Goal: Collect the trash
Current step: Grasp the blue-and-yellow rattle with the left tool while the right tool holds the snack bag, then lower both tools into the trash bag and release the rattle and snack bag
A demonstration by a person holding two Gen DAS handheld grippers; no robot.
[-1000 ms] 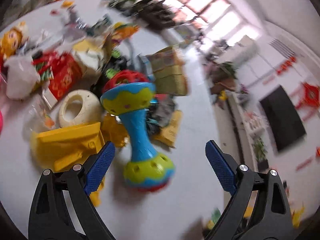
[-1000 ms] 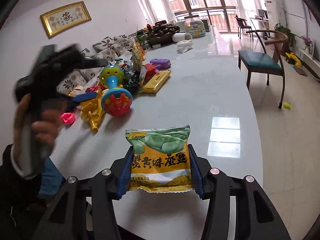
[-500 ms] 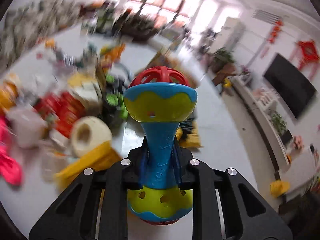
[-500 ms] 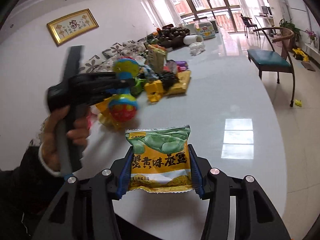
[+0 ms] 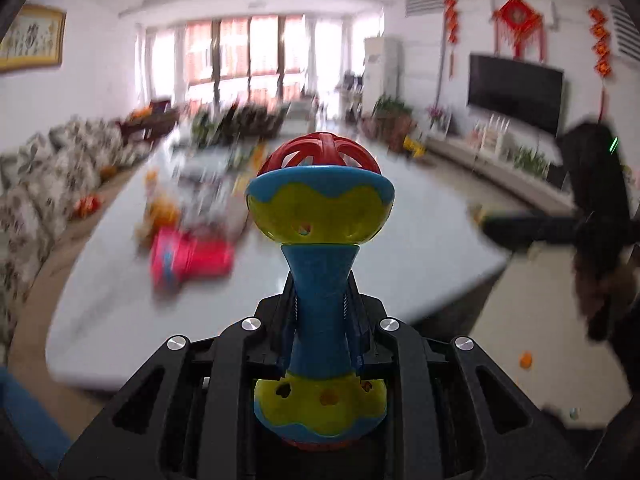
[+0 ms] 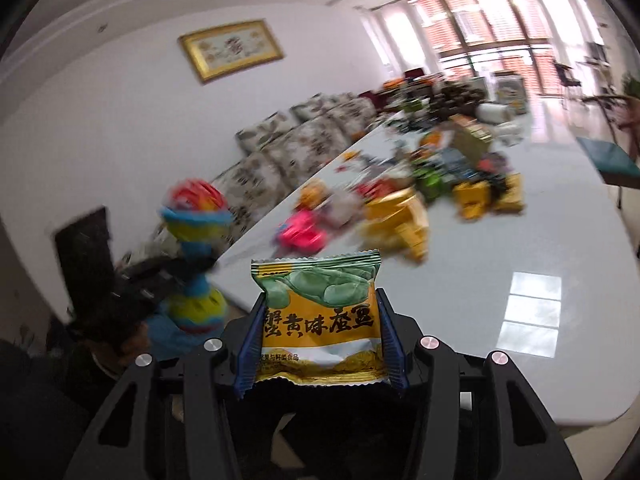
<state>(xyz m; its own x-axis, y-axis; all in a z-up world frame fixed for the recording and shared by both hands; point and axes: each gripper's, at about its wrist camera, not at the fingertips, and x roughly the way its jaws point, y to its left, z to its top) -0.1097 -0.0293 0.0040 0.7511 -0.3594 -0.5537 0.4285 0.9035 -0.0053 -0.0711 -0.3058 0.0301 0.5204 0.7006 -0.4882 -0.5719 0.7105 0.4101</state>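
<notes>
2 grippers are loaded and both hang off the table [image 6: 520, 240], clear of its near edge. The left gripper [image 5: 320, 316] is clamped on the narrow blue waist of a rattle [image 5: 320, 216], which stands upright between the jaws. The right gripper [image 6: 320, 328] pinches a snack packet [image 6: 318, 312] by its 2 side edges, label facing the camera. No bin shows in either view, so the drop point is unknown. Judging by this, the carry is the step in hand: hold both grips firm, keep the rattle vertical so it cannot pivot, and avoid crumpling the packet. More clutter [image 6: 400, 216] lies on the table.
</notes>
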